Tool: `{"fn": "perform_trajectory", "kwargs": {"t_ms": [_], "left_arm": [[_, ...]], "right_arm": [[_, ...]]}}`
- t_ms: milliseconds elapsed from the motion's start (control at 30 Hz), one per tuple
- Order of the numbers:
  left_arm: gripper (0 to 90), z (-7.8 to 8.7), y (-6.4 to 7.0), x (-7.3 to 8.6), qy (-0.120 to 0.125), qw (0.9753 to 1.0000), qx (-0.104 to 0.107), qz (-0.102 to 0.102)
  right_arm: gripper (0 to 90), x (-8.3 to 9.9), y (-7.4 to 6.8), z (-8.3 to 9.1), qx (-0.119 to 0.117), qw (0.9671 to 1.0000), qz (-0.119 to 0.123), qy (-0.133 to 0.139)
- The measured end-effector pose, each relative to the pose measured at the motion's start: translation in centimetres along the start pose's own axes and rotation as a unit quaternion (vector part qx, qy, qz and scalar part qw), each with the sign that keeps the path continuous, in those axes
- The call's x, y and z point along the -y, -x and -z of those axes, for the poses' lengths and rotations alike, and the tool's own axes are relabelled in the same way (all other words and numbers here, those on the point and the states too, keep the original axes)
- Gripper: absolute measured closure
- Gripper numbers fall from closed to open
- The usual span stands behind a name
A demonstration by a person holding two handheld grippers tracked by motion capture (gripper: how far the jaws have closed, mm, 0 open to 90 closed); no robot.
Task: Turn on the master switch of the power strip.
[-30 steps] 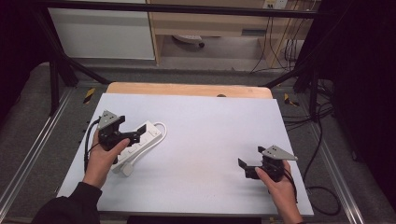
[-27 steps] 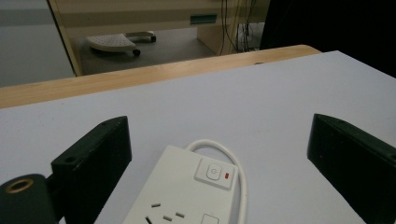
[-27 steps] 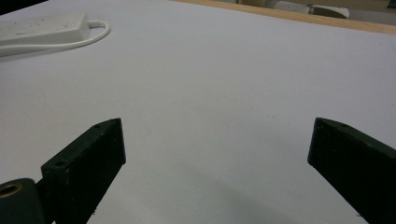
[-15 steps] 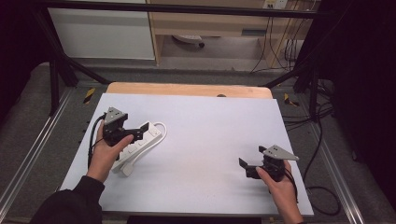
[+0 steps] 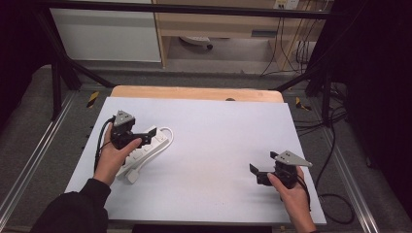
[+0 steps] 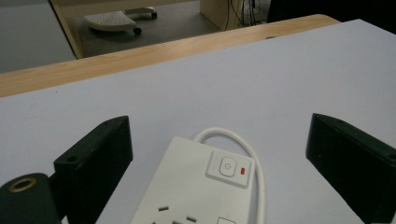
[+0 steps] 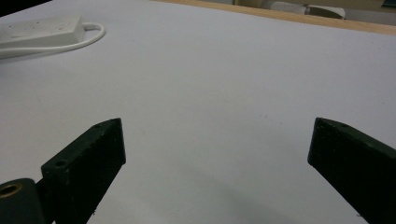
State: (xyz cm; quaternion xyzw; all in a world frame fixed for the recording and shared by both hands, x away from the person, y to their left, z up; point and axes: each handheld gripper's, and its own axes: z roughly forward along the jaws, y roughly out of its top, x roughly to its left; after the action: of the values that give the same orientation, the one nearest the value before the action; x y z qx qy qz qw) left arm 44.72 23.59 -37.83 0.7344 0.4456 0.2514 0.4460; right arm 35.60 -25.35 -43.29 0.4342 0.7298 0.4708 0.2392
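Note:
A white power strip (image 5: 145,149) lies slanted on the left side of the white tabletop (image 5: 218,131), its white cable looping around the far end. My left gripper (image 5: 147,137) hovers over that far end, open. In the left gripper view (image 6: 219,156) the jaws stand wide apart on either side of the strip's switch (image 6: 229,168), which has a small red mark. My right gripper (image 5: 255,174) rests low near the front right of the table, open with nothing between its jaws (image 7: 215,158). The strip (image 7: 41,30) shows far off in the right gripper view.
A wooden table edge (image 5: 194,92) runs along the far side of the white sheet. Black frame bars and metal rails flank the table. Cables (image 5: 335,145) trail on the floor at the right. A white cabinet (image 5: 107,34) stands behind.
My left gripper has moved a little forward along the power strip toward its switch end. The right gripper has hardly moved.

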Motion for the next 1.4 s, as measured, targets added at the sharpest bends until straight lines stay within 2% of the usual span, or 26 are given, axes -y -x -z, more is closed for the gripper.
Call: {"fn": "perform_trajectory", "kwargs": {"t_ms": [233, 333, 900, 1033, 1200, 1400], "left_arm": [[7.9, -0.8, 0.0, 0.0, -0.021, 0.9997, -0.003, -0.009], [10.0, -1.0, -0.2, 0.1, -0.023, 0.9997, 0.002, -0.001], [25.8, -2.3, -0.5, 0.6, -0.060, 0.9982, -0.008, -0.005], [30.9, -2.5, -0.6, 0.7, -0.071, 0.9974, -0.009, -0.008], [44.9, -2.7, -0.4, 0.8, -0.080, 0.9966, -0.007, -0.021], [55.7, -3.2, 0.0, 0.8, -0.098, 0.9949, -0.001, -0.027]], "right_arm": [[4.6, 0.0, 0.1, 0.1, 0.002, 1.0000, -0.002, 0.001], [4.7, 0.0, 0.1, 0.1, 0.004, 1.0000, -0.001, 0.001], [4.9, 0.0, 0.2, 0.1, 0.004, 1.0000, -0.003, 0.000], [4.9, 0.0, 0.2, 0.1, 0.005, 1.0000, -0.002, 0.000], [5.3, 0.0, 0.2, 0.1, 0.005, 1.0000, -0.002, 0.001], [5.3, -0.1, 0.2, 0.1, 0.005, 1.0000, -0.003, 0.001]]}}
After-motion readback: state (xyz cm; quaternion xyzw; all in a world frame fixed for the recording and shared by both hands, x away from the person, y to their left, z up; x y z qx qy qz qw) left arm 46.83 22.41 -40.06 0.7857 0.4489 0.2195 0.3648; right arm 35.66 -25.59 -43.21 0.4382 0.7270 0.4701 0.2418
